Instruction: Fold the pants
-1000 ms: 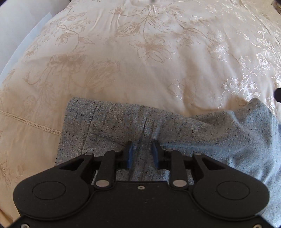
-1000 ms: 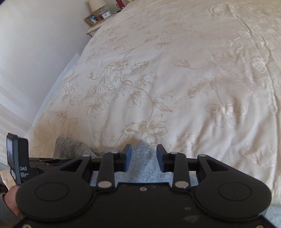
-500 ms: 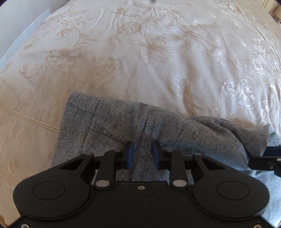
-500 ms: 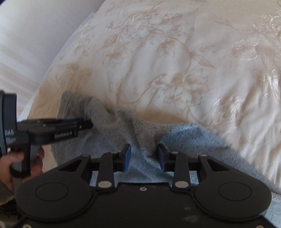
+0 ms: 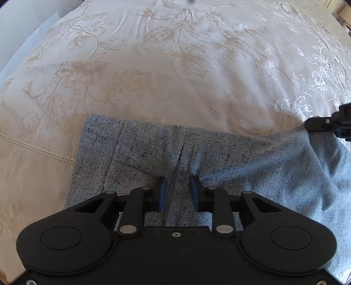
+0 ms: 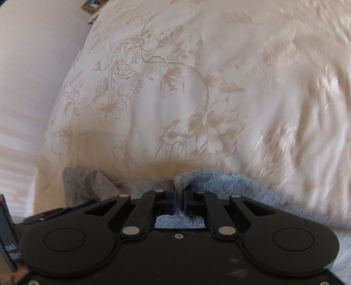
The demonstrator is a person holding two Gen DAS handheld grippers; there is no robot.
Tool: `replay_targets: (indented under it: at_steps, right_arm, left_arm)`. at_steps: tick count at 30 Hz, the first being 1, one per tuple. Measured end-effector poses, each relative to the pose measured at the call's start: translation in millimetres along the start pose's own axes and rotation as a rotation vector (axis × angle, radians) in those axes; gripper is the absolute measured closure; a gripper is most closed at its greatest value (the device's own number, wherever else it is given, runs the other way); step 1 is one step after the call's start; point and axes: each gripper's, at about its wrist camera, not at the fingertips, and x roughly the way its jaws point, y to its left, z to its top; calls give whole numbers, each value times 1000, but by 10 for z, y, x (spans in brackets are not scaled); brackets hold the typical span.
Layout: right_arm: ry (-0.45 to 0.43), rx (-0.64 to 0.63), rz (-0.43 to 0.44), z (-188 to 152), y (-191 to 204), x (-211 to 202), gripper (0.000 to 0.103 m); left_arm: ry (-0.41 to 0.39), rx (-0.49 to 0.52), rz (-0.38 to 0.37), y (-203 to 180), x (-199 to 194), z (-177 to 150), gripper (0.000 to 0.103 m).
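Grey speckled pants (image 5: 241,166) lie on a cream floral bedspread (image 5: 175,65), waistband toward the far side. My left gripper (image 5: 177,188) points down over the waist area, its jaws apart around a belt loop, pads not pressing the cloth. My right gripper (image 6: 179,197) is closing its jaws, and a fold of the pants edge (image 6: 219,177) is pinched between them. In the left wrist view the right gripper (image 5: 307,126) holds the waistband's right end slightly lifted and taut.
The bedspread (image 6: 197,87) stretches far beyond the pants. A pale wall (image 6: 33,65) runs along the bed's left side, with a picture frame (image 6: 92,3) at the far top. The left gripper's body (image 6: 8,230) sits at the lower left of the right wrist view.
The right gripper dropped onto the pants edge and its jaws went from wide apart to nearly together on the cloth. The waistband's right end is now pulled taut. The left gripper stayed put.
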Motion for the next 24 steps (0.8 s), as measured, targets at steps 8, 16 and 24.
replay_targets:
  at_steps: [8, 16, 24]
  right_arm:
    - [-27, 52, -97, 204, -106, 173, 98]
    - [-70, 59, -103, 146, -120, 189, 98]
    - [-72, 100, -123, 127, -175, 346, 97]
  left_arm:
    - [13, 176, 66, -231, -159, -17, 69]
    - [110, 53, 198, 114, 145, -29, 67]
    - [53, 114, 222, 5, -247, -83, 76]
